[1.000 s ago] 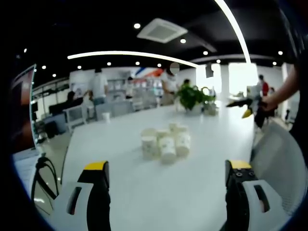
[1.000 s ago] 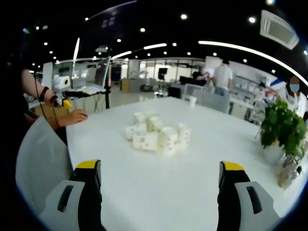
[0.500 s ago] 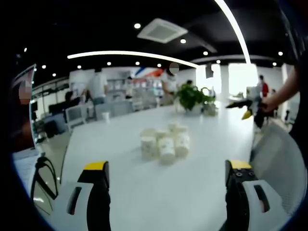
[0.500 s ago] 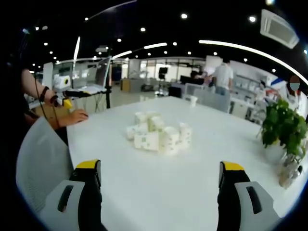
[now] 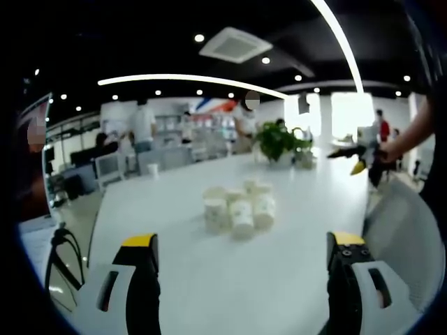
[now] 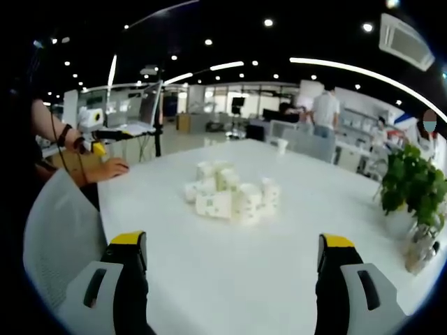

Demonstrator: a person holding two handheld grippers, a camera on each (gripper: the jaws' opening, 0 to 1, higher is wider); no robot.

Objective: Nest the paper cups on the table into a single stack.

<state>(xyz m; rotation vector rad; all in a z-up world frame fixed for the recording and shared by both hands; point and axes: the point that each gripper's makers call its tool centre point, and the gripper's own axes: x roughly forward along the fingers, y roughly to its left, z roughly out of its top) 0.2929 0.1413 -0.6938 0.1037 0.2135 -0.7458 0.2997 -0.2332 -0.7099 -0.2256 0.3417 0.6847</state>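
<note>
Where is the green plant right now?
In the right gripper view the green plant sits at the right edge of the white table, right of the paper cups. In the left gripper view it stands behind them.

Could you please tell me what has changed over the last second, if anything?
Almost nothing. Both views drift very slightly, which is camera motion. The paper cups stay clustered on the white table, untouched. The left gripper and right gripper remain open and empty, short of the cups.
</note>
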